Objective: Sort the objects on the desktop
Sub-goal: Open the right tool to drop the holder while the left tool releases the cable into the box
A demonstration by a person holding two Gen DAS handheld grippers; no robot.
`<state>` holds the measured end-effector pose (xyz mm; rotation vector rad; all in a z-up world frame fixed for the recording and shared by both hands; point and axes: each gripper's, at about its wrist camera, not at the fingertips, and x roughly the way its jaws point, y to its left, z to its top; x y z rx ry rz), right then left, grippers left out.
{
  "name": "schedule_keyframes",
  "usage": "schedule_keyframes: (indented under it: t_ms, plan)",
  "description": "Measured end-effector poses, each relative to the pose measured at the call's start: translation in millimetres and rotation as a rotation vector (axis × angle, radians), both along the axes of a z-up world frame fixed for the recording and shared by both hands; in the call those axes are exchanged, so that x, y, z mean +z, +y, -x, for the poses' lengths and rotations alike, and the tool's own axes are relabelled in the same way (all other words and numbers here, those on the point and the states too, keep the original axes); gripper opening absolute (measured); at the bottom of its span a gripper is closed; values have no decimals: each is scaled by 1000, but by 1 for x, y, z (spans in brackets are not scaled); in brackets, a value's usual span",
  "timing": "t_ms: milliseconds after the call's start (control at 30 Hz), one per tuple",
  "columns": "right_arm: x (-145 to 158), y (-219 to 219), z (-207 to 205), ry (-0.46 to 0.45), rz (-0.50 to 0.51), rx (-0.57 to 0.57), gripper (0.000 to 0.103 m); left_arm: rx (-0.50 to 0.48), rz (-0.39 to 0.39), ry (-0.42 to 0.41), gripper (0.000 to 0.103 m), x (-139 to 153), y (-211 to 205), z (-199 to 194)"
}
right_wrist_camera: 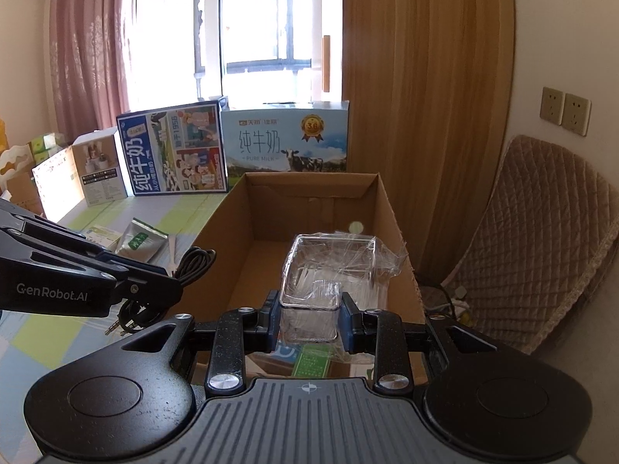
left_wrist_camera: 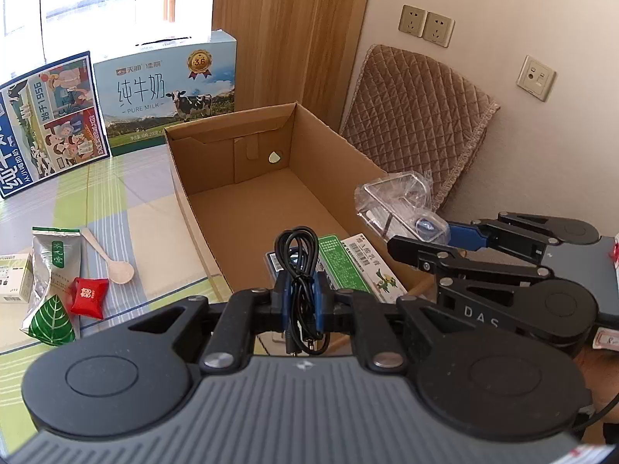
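My left gripper (left_wrist_camera: 301,294) is shut on a coiled black cable (left_wrist_camera: 300,266) and holds it above the near end of the open cardboard box (left_wrist_camera: 309,123). My right gripper (right_wrist_camera: 309,317) is shut on a clear plastic box in wrap (right_wrist_camera: 329,266) and holds it over the same cardboard box (right_wrist_camera: 240,232). In the left wrist view the right gripper (left_wrist_camera: 421,239) and the clear box (left_wrist_camera: 394,201) are at the box's right wall. A green-and-white carton (left_wrist_camera: 359,263) lies inside the box. The cable also shows in the right wrist view (right_wrist_camera: 193,263).
On the striped tablecloth left of the box lie a silver-green pouch (left_wrist_camera: 54,270), a red packet (left_wrist_camera: 88,297), a white spoon (left_wrist_camera: 110,259) and a small white carton (left_wrist_camera: 13,278). Two milk cartons (left_wrist_camera: 166,89) stand behind. A padded chair (left_wrist_camera: 418,116) stands at right.
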<state>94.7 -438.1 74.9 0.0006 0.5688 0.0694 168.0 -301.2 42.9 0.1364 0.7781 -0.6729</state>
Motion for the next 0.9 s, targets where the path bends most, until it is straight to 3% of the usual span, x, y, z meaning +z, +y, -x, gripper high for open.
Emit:
schedule_keyframes:
  t_ms: [300,400,900]
  plan:
    - [-4,-4,-8,9,10,-2,27,36,-30,-29,9,-10,-6,-8]
    - [-4,-4,-11,14,14,0,27,46,-30,-28,21,-12,-4,-11]
    - [-8,4,-15,23,5,15,27,88,-3,-42,23,-3,27,-10]
